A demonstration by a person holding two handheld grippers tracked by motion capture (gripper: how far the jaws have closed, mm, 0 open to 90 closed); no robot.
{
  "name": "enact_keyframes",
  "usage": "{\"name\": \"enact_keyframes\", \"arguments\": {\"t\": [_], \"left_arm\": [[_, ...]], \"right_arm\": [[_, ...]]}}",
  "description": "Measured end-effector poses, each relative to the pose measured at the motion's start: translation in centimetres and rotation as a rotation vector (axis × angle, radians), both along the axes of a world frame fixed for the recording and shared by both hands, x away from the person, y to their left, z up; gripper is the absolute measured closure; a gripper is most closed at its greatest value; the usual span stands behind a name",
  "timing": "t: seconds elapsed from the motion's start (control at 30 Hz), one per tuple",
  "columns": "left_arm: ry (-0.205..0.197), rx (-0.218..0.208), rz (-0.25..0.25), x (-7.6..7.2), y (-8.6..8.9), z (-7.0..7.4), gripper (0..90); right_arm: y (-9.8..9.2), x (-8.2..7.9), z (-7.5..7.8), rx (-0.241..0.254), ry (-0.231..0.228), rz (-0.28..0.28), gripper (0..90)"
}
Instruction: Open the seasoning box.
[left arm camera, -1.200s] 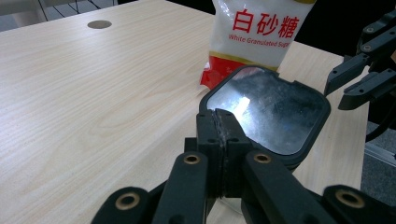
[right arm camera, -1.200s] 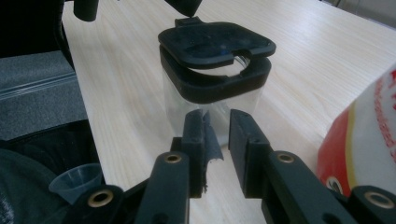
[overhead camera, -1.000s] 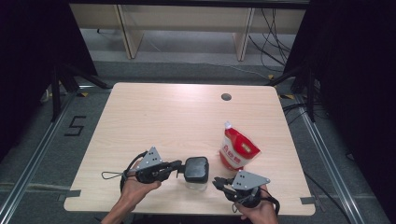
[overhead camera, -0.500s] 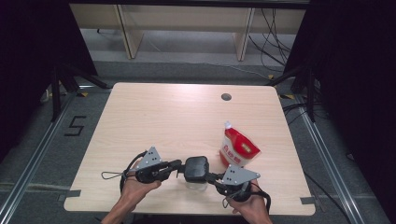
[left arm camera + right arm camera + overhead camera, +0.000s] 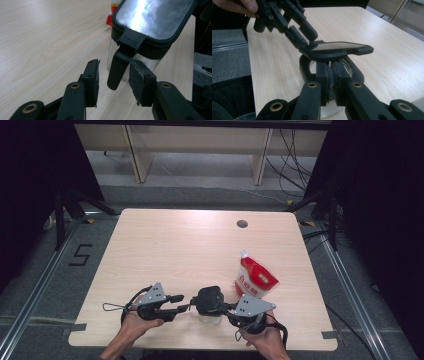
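A clear glass container with a black clip-on lid stands near the table's front edge. My left gripper is at its left side. In the left gripper view its jaws have just been opening and now stand apart around the lid's hanging black latch, without pressing it; the gripper is open. My right gripper comes in from the container's right and is shut on the latch on that side, below the lid. The left gripper appears beyond it.
A red and white pouch lies to the right of the container, close behind the right gripper. A round cable hole sits at the far edge of the wooden table. Floor rails run along both sides.
The right gripper has moved left up to the container and taken its latch. The left gripper's jaws have opened off the other latch, and the hand has dropped slightly.
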State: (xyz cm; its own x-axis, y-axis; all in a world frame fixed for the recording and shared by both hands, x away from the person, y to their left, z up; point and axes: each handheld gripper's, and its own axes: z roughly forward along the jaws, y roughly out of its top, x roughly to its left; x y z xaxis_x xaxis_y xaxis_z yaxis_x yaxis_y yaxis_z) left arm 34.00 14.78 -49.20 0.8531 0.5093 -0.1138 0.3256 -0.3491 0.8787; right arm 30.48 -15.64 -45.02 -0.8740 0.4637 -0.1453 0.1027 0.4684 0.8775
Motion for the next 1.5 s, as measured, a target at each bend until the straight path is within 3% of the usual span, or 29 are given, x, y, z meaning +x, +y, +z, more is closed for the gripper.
{"name": "enact_keyframes", "arguments": {"t": [0.13,0.23,0.4,0.5,0.57,0.6,0.67,0.7,0.73,0.83,0.87,1.03,1.1,1.13,1.23,1.33,1.5], "left_arm": [[0.01,0.02,-0.021,0.2,-0.6,-0.8,56.8],[-0.009,0.046,-0.03,0.6,-0.9,-1.1,57.5],[0.004,0.03,-0.053,0.8,-1.5,-1.6,63.2],[-0.02,0.046,-0.067,0.8,-1.6,-1.6,67.6],[-0.008,0.031,-0.036,0.6,-1.5,-1.6,71.4],[-0.025,0.047,-0.063,0.8,-1.3,-1.5,71.9],[-0.013,0.044,-0.042,0.4,-1.4,-1.6,72.3],[-0.034,0.064,-0.053,0.5,-1.4,-1.5,72.5],[-0.017,0.056,-0.036,0.2,-1.4,-1.5,72.6],[-0.016,0.06,-0.044,0.1,-1.4,-1.5,72.7],[-0.032,0.071,-0.044,0.1,-1.3,-1.4,72.8],[-0.025,0.075,-0.035,-0.2,-1.4,-1.4,72.8],[-0.044,0.102,-0.044,-0.2,-1.3,-1.3,72.9],[-0.022,0.073,-0.035,-0.4,-1.5,-1.3,72.9],[-0.046,0.091,-0.037,-0.5,-1.5,-1.3,73.0],[-0.03,0.083,-0.026,-0.6,-1.6,-1.3,73.1],[-0.039,0.115,-0.019,-0.7,-1.5,-1.3,73.3]], "right_arm": [[0.1,0.0,0.2,0.005,-0.008,0.001,85.4],[0.3,0.0,0.3,0.006,-0.004,0.002,85.2],[0.5,0.2,0.6,0.002,-0.029,0.003,85.1],[0.8,0.2,0.7,0.015,-0.025,0.007,85.2],[0.9,0.3,0.8,0.012,-0.026,0.01,85.2],[1.0,0.3,0.9,0.007,-0.02,0.011,85.2],[1.2,0.3,1.0,0.009,-0.02,0.015,85.2],[1.3,0.3,1.0,0.018,-0.032,0.012,85.2],[1.4,0.3,1.0,0.02,-0.034,0.013,85.3],[1.7,0.3,1.2,0.024,-0.024,0.009,85.3],[1.9,0.3,1.3,0.023,-0.033,0.021,85.3],[2.7,0.4,1.6,0.025,-0.046,0.034,85.4],[3.1,0.4,1.8,0.026,-0.044,0.04,85.4],[3.4,0.5,1.8,0.027,-0.048,0.045,85.4],[4.1,0.6,1.9,0.031,-0.046,0.052,85.4],[4.7,0.8,2.0,0.033,-0.044,0.061,85.4],[5.6,0.9,2.1,0.028,-0.051,0.076,85.5]]}}
